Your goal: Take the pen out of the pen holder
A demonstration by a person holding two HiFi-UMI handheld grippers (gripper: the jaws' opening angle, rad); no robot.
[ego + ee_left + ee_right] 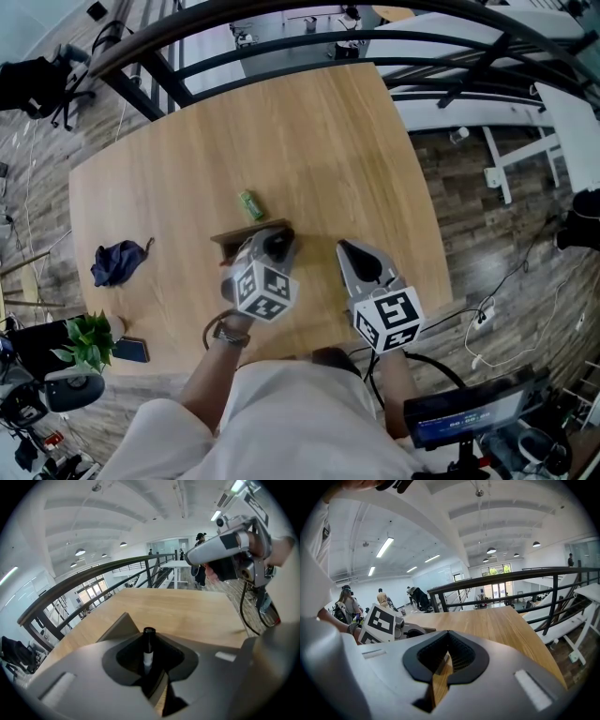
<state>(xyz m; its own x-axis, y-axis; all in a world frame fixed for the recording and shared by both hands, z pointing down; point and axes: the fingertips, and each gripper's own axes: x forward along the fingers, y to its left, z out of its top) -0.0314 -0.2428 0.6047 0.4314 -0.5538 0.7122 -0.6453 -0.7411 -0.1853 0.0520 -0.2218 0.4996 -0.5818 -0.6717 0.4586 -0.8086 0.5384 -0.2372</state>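
Note:
My left gripper (277, 242) hangs over a brown pen holder (232, 238) near the table's front edge. In the left gripper view its jaws are shut on a black pen (148, 648) with a white band, which stands upright between the pads. A corner of the pen holder (121, 624) shows just behind the jaws. My right gripper (361, 259) hovers a little to the right, over bare table. In the right gripper view, that gripper (443, 665) is shut with nothing in it; only a thin strip of wood shows through.
A small green object (250, 204) lies on the wooden table (328, 141) just beyond the holder. A dark blue cloth (119, 262), a potted plant (89, 339) and a phone (131, 350) sit at the left. A black railing (281, 42) borders the far edge.

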